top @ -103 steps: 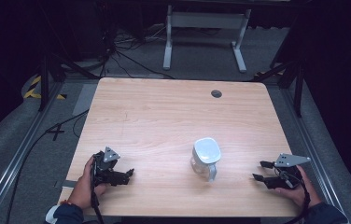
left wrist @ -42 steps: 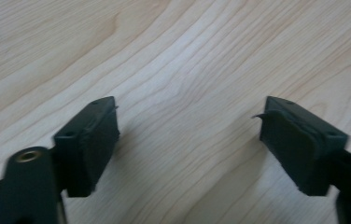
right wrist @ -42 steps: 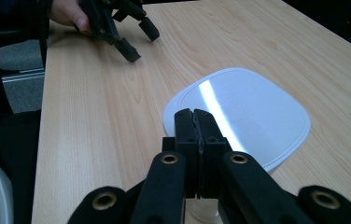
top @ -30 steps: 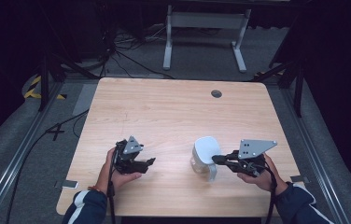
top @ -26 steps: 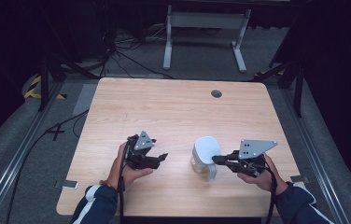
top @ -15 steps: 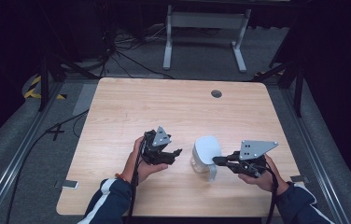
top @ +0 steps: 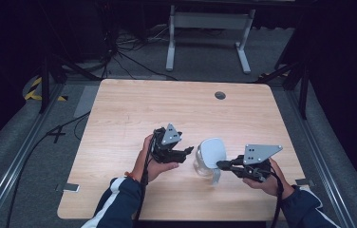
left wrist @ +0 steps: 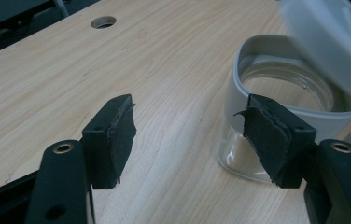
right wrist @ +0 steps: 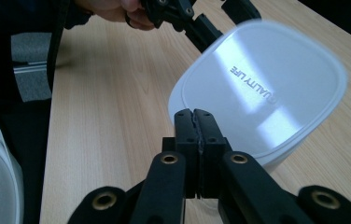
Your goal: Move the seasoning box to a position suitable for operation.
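Note:
A clear glass container [top: 199, 166] with a grey rim [left wrist: 239, 60] stands near the table's front, right of centre. Its white lid [top: 213, 151] sits tilted, raised off the rim [left wrist: 332, 42]. My right gripper [top: 220, 165] reaches in from the right, shut, its jaws [right wrist: 194, 114] pinched on the lid's near edge [right wrist: 267, 88]. My left gripper [top: 188, 153] hovers just left of the container, open. In the left gripper view [left wrist: 190, 133] bare table shows between its pads, and the right pad [left wrist: 267, 135] stands in front of the container's wall.
The wooden table [top: 134, 109] has a round cable hole [top: 220, 95] at the back right. A white metal stand [top: 207, 21] and cables lie on the floor beyond. Both forearms enter from the front edge.
The left gripper has travelled right across the table and slightly up, ending beside the container. The right gripper and lid have stayed where they were over the last second.

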`<state>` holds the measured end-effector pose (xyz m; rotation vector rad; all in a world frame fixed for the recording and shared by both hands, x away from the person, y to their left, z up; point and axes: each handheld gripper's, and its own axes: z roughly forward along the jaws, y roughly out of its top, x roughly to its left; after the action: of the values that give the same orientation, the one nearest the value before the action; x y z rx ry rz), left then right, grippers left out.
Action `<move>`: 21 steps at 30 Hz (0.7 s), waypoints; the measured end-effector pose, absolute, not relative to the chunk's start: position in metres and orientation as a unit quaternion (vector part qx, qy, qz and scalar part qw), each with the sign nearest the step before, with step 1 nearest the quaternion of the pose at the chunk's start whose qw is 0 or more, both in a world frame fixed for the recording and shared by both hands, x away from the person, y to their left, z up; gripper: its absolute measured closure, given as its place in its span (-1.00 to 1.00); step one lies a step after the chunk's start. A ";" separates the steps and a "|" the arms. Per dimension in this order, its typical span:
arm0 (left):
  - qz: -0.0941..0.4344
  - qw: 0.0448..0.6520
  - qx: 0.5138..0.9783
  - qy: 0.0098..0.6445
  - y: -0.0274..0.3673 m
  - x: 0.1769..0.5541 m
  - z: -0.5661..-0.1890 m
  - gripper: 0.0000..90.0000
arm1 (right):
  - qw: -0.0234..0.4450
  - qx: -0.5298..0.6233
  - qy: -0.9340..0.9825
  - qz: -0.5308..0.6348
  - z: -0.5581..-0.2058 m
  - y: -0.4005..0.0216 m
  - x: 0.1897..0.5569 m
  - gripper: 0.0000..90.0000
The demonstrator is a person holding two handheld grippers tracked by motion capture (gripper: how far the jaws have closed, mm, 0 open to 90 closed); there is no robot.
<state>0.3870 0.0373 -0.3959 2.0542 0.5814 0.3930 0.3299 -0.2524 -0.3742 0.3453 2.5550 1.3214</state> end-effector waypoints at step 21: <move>0.149 0.485 0.838 0.202 0.019 0.380 -0.386 0.18 | 0.129 0.120 0.883 0.435 -0.379 -0.251 0.331 0.99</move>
<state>0.3796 0.0193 -0.3862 2.0396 0.4910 0.3616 0.3310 -0.2513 -0.3791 0.3485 2.5672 1.2651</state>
